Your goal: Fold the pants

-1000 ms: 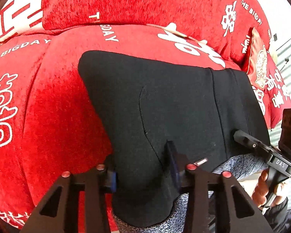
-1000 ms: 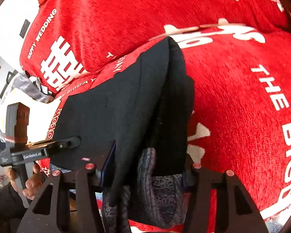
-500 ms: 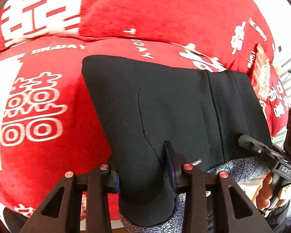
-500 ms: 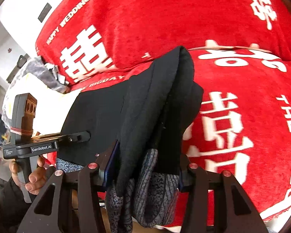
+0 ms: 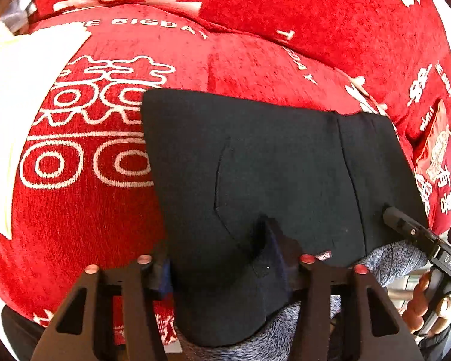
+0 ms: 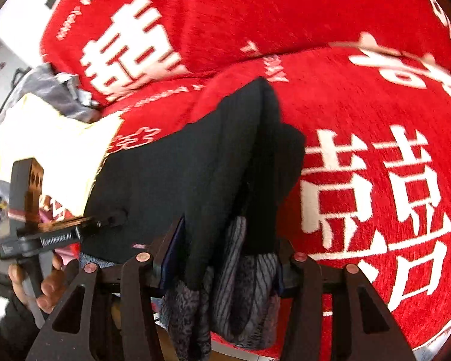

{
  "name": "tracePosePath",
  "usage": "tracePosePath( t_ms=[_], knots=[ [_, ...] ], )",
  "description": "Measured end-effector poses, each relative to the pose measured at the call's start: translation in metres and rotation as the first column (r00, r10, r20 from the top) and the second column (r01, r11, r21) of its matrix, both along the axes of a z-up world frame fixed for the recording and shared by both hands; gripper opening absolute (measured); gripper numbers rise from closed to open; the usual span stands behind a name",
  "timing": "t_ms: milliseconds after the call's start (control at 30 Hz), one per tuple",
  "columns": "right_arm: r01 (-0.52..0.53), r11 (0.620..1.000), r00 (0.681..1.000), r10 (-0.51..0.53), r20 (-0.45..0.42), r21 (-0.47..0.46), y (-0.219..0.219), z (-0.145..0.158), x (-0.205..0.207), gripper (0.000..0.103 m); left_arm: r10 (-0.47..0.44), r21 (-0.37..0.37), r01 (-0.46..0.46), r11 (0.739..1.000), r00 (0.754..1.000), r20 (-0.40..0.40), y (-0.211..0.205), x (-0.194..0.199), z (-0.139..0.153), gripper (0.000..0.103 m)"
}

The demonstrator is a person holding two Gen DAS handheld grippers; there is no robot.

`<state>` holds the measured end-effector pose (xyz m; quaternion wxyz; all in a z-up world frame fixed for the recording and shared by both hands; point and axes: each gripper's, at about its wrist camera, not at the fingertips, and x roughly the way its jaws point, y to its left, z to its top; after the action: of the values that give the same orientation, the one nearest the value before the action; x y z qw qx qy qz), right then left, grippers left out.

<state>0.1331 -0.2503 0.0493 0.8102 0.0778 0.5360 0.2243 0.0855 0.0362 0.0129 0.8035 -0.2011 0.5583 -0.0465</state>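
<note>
The black pants (image 5: 270,165) with a grey fleece lining (image 5: 388,258) lie folded on the red sofa cover (image 5: 105,204). My left gripper (image 5: 222,258) is shut on the near left edge of the pants, cloth bunched between its fingers. My right gripper (image 6: 222,258) is shut on the near right edge of the pants (image 6: 195,174), black cloth and grey lining (image 6: 240,300) hanging between its fingers. Each gripper shows in the other's view: the right one (image 5: 412,231) at the pants' right edge, the left one (image 6: 63,234) at the left edge.
The red cover with white characters drapes over the sofa's seat and backrest (image 6: 225,15). A pale yellow cloth (image 6: 54,141) and a grey bag (image 6: 57,90) lie at the left end. A red printed cushion (image 5: 439,150) sits at the right end.
Both grippers, still holding the pants, have moved left along the sofa. The pants have slid left over the seat. The yellow cloth has come into view on the left.
</note>
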Motion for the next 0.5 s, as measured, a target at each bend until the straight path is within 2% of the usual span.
tracePosePath(
  t_ms=[67, 133, 233, 300, 367, 500],
  knots=[
    [0.018, 1.000, 1.000, -0.018, -0.014, -0.014, -0.005, -0.004, 0.000, 0.064, -0.004, -0.002, 0.004, 1.000, 1.000, -0.002, 0.001, 0.000, 0.000, 0.058],
    [0.047, 0.998, 0.999, -0.048, -0.009, -0.046, -0.008, -0.003, -0.002, 0.072, -0.002, 0.015, 0.002, 1.000, 1.000, -0.017, 0.004, -0.001, 0.001, 0.067],
    [0.089, 0.992, 0.995, -0.085, 0.048, -0.091, -0.011, 0.011, -0.008, 0.073, 0.019, 0.125, -0.018, 0.992, 1.000, 0.001, 0.005, -0.005, 0.014, 0.067],
    [0.099, 0.983, 0.989, -0.079, 0.124, -0.156, -0.008, 0.027, -0.018, 0.074, 0.021, 0.206, -0.028, 0.978, 0.999, 0.033, 0.004, -0.010, 0.025, 0.067],
    [0.070, 0.977, 0.984, -0.034, 0.176, -0.203, 0.004, 0.038, -0.027, 0.076, 0.013, 0.247, -0.026, 0.969, 0.998, 0.054, 0.001, -0.015, 0.033, 0.067],
    [-0.065, 0.941, 0.956, 0.154, 0.250, -0.331, 0.047, 0.047, -0.054, 0.079, 0.013, 0.229, -0.030, 0.973, 0.997, 0.076, -0.009, -0.024, 0.039, 0.067]
  ],
)
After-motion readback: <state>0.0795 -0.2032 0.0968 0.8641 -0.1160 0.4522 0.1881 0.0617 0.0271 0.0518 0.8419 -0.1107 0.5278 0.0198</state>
